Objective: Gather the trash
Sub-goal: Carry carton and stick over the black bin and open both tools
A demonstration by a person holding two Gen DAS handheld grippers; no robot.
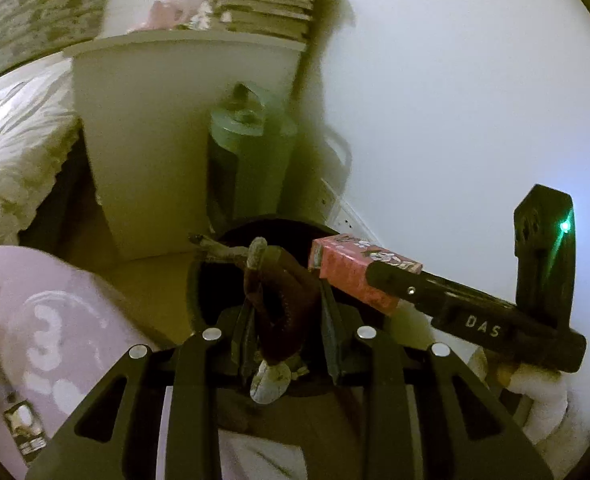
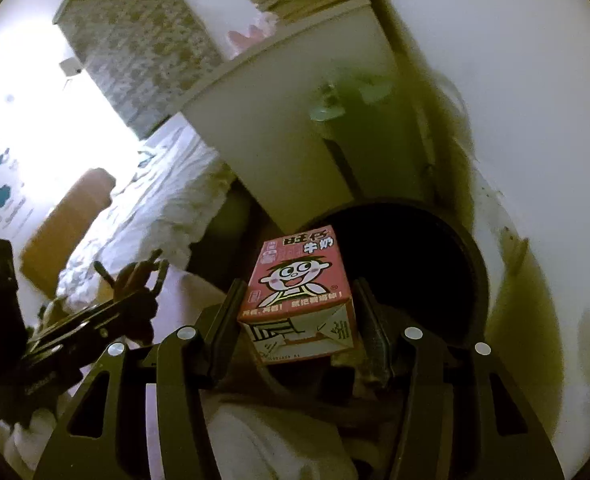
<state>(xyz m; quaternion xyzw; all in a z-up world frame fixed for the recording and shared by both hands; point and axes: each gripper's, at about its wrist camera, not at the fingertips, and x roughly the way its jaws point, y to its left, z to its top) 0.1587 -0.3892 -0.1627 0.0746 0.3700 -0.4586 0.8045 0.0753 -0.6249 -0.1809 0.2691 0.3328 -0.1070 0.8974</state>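
- Milk carton (image 2: 297, 292), pink with a cartoon face, sits at the centre of the right wrist view, pinched between the narrowly parted fingers of the right gripper (image 2: 295, 320).
- Behind it, mid-right of the frame, gapes the dark round trash bin (image 2: 447, 248); the carton hangs at its near rim.
- Left gripper (image 1: 283, 312), low centre of its own view, is closed on a brown banana peel (image 1: 279, 300) above the same bin.
- White cabinet (image 1: 155, 140) stands behind, upper centre.
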